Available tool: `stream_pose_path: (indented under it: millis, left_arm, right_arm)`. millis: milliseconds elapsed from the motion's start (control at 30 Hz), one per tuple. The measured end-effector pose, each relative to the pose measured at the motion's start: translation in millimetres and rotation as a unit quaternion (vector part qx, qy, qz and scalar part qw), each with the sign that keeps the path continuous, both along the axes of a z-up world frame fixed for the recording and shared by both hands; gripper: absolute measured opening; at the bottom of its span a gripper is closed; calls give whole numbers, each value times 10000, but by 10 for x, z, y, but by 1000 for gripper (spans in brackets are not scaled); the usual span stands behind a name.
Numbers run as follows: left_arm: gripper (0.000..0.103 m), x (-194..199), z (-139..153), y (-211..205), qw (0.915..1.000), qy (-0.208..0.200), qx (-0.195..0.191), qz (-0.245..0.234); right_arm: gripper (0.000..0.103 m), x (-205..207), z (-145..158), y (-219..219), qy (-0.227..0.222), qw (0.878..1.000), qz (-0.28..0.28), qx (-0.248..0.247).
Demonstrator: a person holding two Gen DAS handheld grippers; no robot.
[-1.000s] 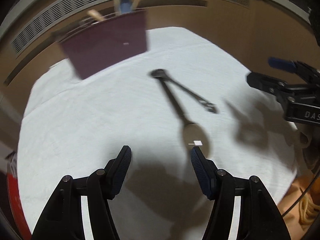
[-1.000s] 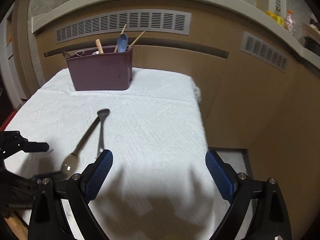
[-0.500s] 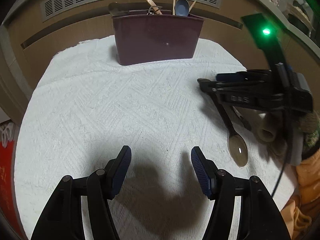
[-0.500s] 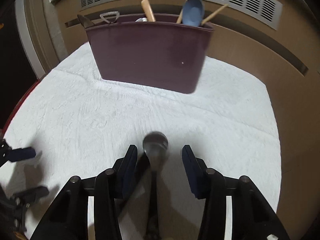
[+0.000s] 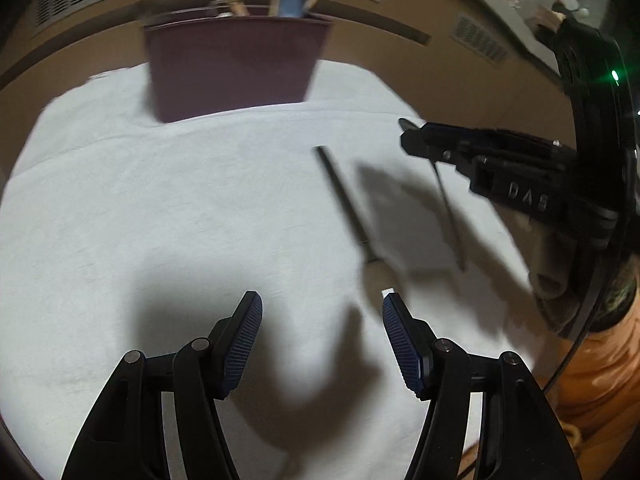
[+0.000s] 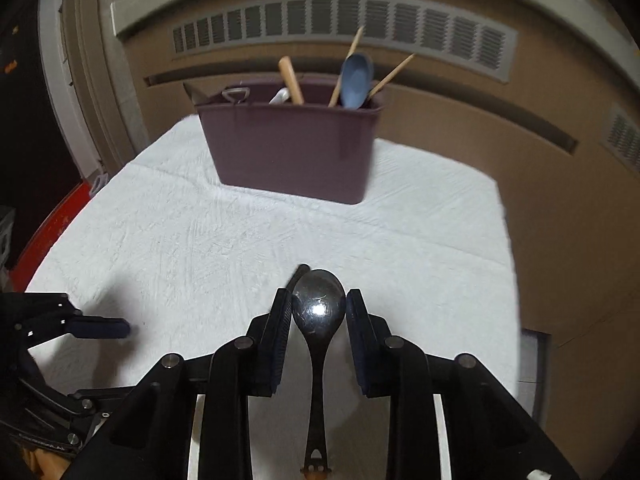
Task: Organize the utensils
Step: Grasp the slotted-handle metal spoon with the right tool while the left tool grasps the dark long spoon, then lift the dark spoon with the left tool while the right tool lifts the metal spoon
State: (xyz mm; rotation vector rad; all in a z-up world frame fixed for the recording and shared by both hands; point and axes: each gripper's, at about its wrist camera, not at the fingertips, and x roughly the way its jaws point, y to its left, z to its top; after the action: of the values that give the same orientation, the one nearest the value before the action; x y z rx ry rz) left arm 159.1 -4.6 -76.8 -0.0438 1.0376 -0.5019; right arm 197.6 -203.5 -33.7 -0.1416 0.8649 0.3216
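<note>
Two hand-held grippers show: the right hand-held gripper [image 6: 319, 308] clamps a metal spoon [image 6: 319, 308] at lower centre, facing the maroon utensil caddy [image 6: 292, 148] above, while the left hand-held gripper [image 5: 322, 312] hangs wide apart, holding nothing, over the white-clothed surface [image 5: 160, 208].

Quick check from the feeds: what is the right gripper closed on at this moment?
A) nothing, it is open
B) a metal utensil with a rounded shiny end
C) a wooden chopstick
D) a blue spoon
B: in the right wrist view the right gripper is clamped on the rounded end of a shiny metal utensil, raised off the white textured cloth.
</note>
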Motion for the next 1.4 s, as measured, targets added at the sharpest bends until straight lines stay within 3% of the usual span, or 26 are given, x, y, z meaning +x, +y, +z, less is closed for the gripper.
stream_pose_path:
  millis: [100,167,300,433,533,633,667,833,1000,1233,1333,1400]
  left_arm:
    - [60,102,59,-255,9999,-67,92,-84]
    - [52,243,60,-420,9992,-87,388,-31]
    - [48,708,-16,-658,9946,5,1013,247]
    - [45,1087,-98,-767,9899,215,1353,375]
    - [34,1210,-183,-874,9866,313,1575,292]
    - [16,1167,-182,-1032,9839,70,1784,-30]
    - [15,1116,-181,-1062,9821,-34,1877,-132]
    - [13,807,-82,-898,9868,-338,1573,-182]
    - [13,264,358,-482,9918,-898,911,-26]
    - [10,-315,900,-40,9823,-1774,524,296]
    - [10,-388,1049,34,9791,-1958,415,352]
    - [10,-344,1019,86,9804,-1858,480,439]
  right_arm:
    - [26,-143,62,-137,-140,9998,-125,-60]
    - [26,-202,70,-214,-202,9996,-186,-71]
    - [26,-264,77,-382,-254,9991,-333,43]
    - [26,-277,61,-472,-307,9983,-488,120]
    - [26,-287,56,-533,-309,9977,-574,173]
    - [26,-299,65,-586,-326,9973,-631,199]
    - [26,-309,70,-596,-333,9972,-645,202]
    - [26,-388,134,-569,-383,9972,-588,262]
    - [26,-524,250,-465,-452,9975,-456,286]
    - [26,-748,439,-286,-597,9974,-262,320]
    - [26,-803,524,-203,-652,9972,-142,331]
    - [26,-823,544,-141,-674,9974,-107,226]
